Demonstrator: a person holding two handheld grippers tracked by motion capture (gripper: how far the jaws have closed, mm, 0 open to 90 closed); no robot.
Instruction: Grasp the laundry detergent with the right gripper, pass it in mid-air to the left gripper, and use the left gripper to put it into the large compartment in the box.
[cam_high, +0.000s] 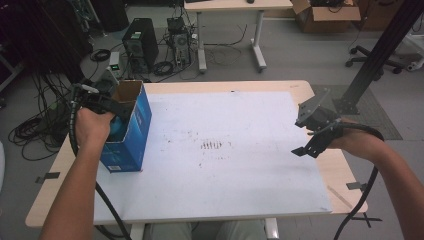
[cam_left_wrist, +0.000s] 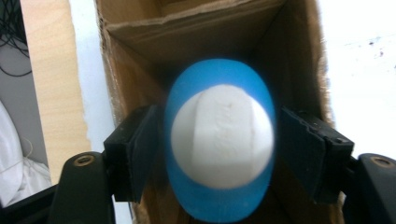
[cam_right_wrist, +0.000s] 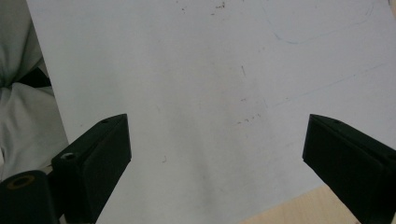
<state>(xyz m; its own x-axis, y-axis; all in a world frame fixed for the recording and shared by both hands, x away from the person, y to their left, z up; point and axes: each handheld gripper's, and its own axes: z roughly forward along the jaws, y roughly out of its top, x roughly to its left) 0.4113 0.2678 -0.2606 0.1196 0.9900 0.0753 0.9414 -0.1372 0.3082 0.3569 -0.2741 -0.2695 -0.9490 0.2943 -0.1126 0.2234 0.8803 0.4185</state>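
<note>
A blue cardboard box (cam_high: 131, 131) stands upright with its top open at the left edge of the white sheet (cam_high: 225, 150). My left gripper (cam_high: 118, 108) hangs over the box's mouth, pointing down into it. In the left gripper view a blurred blue rounded object with a white round face (cam_left_wrist: 219, 140) sits between the jaws of my left gripper (cam_left_wrist: 218, 154), above the brown inside of the box (cam_left_wrist: 196, 32). A thin gap shows at the right pad (cam_left_wrist: 303, 149), so nothing is pressed. My right gripper (cam_high: 301, 136) hovers open over the sheet's right side (cam_right_wrist: 210, 70), with nothing between its jaws (cam_right_wrist: 217, 158).
The white sheet covers most of the wooden table (cam_high: 310, 92). On the floor behind stand a computer tower (cam_high: 141, 42), tangled cables (cam_high: 35, 130), a second table (cam_high: 235, 30), a cardboard box (cam_high: 325, 15) and a black slanted post (cam_high: 380, 55).
</note>
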